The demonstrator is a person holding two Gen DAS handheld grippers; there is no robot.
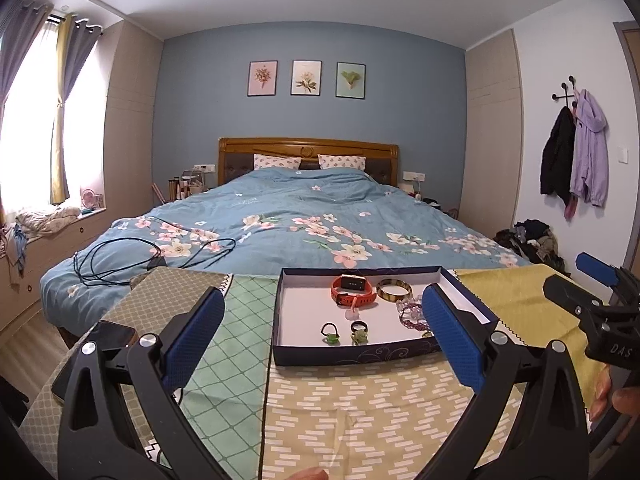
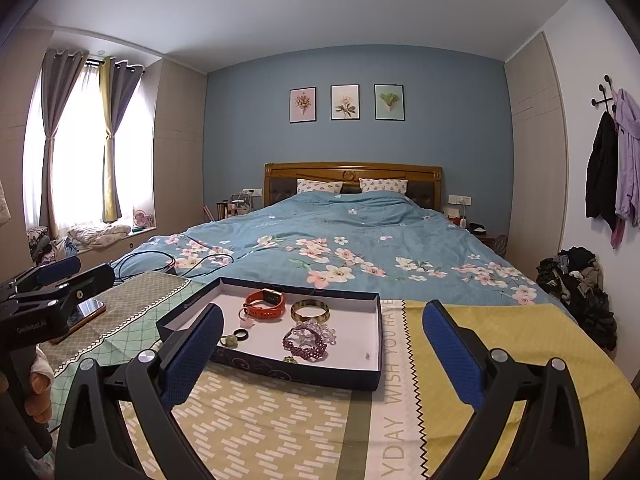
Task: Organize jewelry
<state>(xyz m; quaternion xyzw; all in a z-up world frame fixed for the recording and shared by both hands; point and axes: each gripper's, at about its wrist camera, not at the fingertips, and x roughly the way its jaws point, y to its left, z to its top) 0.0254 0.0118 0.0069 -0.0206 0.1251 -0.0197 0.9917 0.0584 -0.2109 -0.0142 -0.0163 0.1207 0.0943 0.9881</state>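
Two blue-padded black grippers, left (image 1: 328,334) and right (image 2: 324,344), are hovering spread and empty before a shallow navy cardboard tray (image 2: 288,370) holding an orange smartwatch (image 2: 265,304).

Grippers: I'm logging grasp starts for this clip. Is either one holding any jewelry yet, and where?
Nothing held. The left gripper and right gripper are both open, short of the jewelry box.

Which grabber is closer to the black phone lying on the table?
Left. The left gripper hovers right beside the black phone; the right gripper sits past the dark blue tray, farther away.
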